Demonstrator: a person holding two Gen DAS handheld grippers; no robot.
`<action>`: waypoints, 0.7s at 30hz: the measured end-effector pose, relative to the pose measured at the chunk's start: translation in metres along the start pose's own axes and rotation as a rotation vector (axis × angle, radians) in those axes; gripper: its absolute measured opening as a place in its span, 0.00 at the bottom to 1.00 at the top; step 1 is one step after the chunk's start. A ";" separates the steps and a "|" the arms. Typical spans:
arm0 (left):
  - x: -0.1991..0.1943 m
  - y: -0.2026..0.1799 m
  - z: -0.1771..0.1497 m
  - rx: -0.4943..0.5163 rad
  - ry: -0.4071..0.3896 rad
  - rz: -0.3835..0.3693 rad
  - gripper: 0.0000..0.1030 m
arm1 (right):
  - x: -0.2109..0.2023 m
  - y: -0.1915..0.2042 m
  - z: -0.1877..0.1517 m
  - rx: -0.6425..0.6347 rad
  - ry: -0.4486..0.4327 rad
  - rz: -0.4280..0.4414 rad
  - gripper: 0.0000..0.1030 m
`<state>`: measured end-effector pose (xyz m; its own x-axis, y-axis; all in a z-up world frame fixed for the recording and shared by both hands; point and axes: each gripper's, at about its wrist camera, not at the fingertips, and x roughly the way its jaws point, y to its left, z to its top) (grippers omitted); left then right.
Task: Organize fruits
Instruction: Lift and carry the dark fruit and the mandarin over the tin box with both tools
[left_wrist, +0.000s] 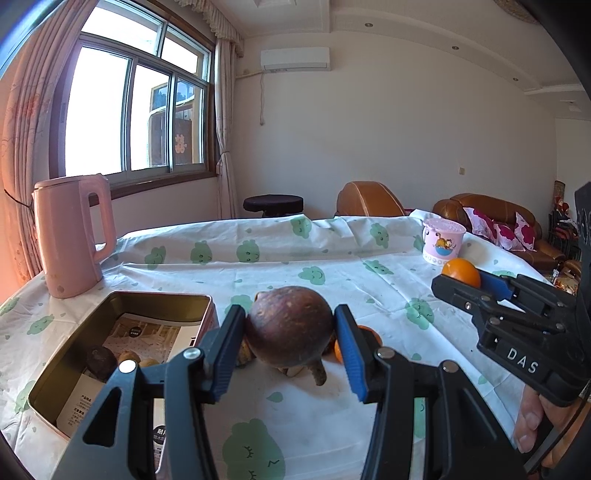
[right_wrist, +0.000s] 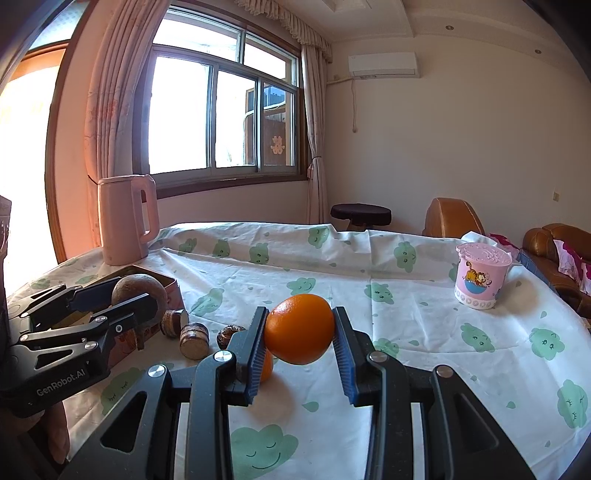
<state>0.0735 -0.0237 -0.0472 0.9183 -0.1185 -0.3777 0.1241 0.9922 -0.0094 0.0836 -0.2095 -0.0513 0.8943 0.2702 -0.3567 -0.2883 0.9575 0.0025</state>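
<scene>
Left gripper (left_wrist: 290, 328), lower centre of its own view: blue ribbed pads pinch a round, dull brown-purple fruit (left_wrist: 290, 325), matte skin, lifted clear of the table (left_wrist: 332, 413). At lower left of that view sits an open rectangular metal tin (left_wrist: 48, 384), gold inside, lined with a printed leaflet, small text unreadable; a few small brown fruits lie in it. Behind the tin stands a smooth pink kettle (left_wrist: 70, 236). At the right edge the right gripper (left_wrist: 463, 280) clamps an orange (left_wrist: 461, 272); its black body reads "DAS". A fingertip shows below it.

Right wrist view: at left, the left gripper's black body reads "GenRobot.AI", with the brown fruit between its pads next to the tin's corner. Just right of it, short brown cut pieces (right_wrist: 194, 339) with pale flat ends lie on the table. At centre the right gripper pinches the glossy orange, narrowly spread, held above the cloth; a second orange fruit (right_wrist: 266, 365) peeks out behind the left pad. White tablecloth (right_wrist: 424, 369) with green smiling clouds. At right, a pink lidded plastic cup (right_wrist: 480, 277) with a cartoon cat print.
</scene>
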 end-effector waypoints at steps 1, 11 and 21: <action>-0.001 0.000 0.000 0.001 -0.004 0.001 0.50 | 0.000 0.000 0.000 0.000 -0.002 0.000 0.35; -0.006 0.000 -0.001 0.005 -0.034 0.009 0.50 | -0.003 0.001 0.001 -0.001 -0.017 -0.003 0.35; -0.011 -0.001 -0.001 0.010 -0.060 0.015 0.50 | -0.005 0.000 0.001 -0.003 -0.029 -0.005 0.35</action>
<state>0.0632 -0.0232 -0.0442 0.9411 -0.1060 -0.3211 0.1136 0.9935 0.0049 0.0792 -0.2109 -0.0487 0.9055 0.2678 -0.3291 -0.2843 0.9587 -0.0022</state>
